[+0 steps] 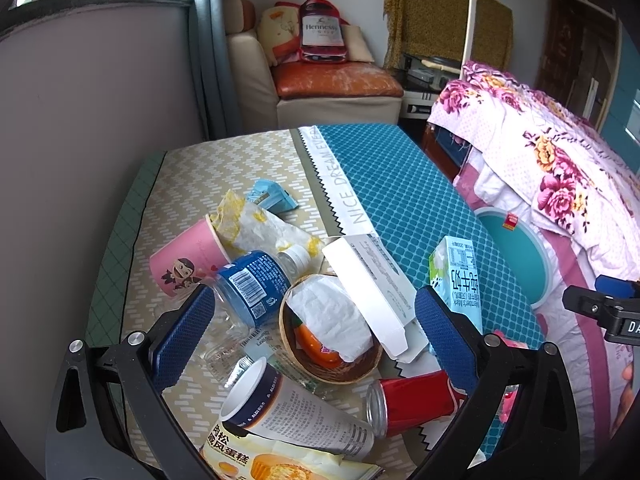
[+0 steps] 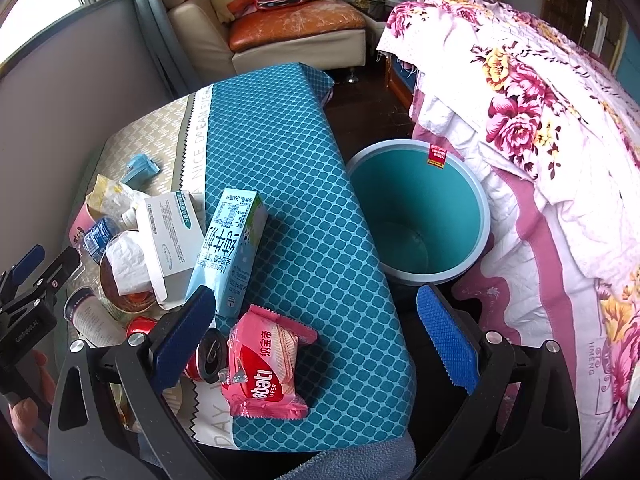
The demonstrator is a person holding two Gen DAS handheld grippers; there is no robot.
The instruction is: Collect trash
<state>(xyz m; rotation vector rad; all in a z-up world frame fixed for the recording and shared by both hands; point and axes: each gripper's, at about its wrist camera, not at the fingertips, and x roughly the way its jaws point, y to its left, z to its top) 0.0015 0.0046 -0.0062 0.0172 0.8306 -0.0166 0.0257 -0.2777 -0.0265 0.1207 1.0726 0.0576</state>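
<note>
Both pairs of tongs stand wide, with nothing held between their blue pads. The left gripper (image 1: 314, 328) hangs over a heap of trash on the table (image 1: 400, 184): a wicker bowl (image 1: 332, 368) with crumpled tissue lies right between its fingers, a blue-labelled plastic bottle (image 1: 252, 284) touches or sits just inside the left finger, and a red can (image 1: 412, 400) lies on its side near the right finger. A white carton (image 1: 372, 280) leans across the bowl, and a milk box (image 1: 460, 276) stands just beyond the right finger. A pink paper cup (image 1: 188, 256) lies farther off to the left.

The right gripper (image 2: 316, 332) is over the table's near edge. A pink wafer packet (image 2: 264, 368) lies between its fingers, closer to the left one. The teal bin (image 2: 420, 208) stands on the floor beside the table, ahead of the right finger.
</note>
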